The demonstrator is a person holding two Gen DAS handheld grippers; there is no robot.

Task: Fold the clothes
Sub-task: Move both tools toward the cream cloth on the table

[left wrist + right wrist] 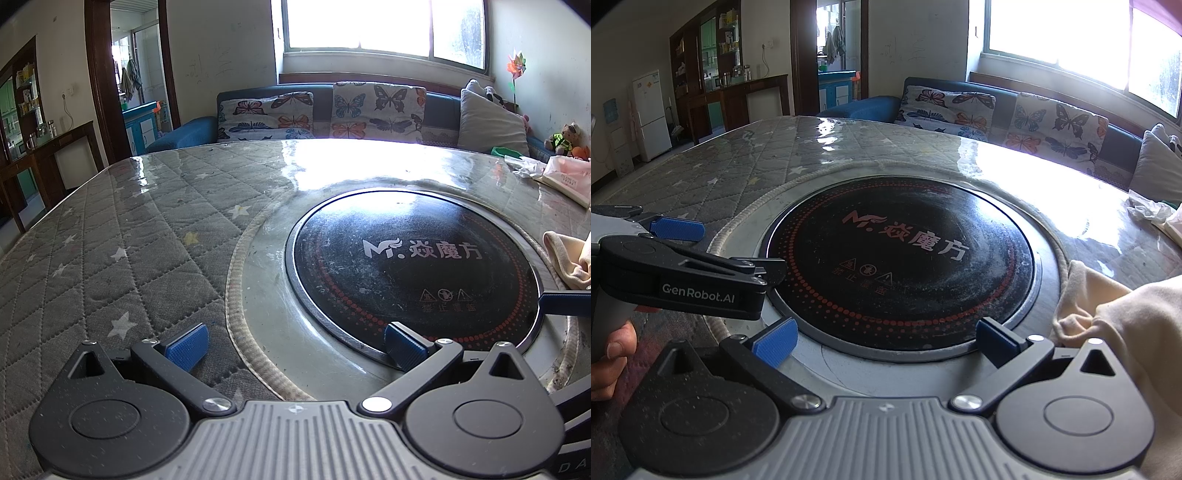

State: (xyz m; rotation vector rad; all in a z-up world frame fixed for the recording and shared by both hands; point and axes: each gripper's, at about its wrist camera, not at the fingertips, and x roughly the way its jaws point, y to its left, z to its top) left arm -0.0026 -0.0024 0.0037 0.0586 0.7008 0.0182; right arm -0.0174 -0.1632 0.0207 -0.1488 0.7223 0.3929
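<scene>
While both jaws stand wide and empty, you are at reach step: left gripper [295, 341] and right gripper [886, 339] hover over black round cooktop [901, 266]. Cream soft garment [1108, 317] lies crumpled at table [110, 236] right edge, just beside right gripper. Next: swing right, pinch one hem.
</scene>
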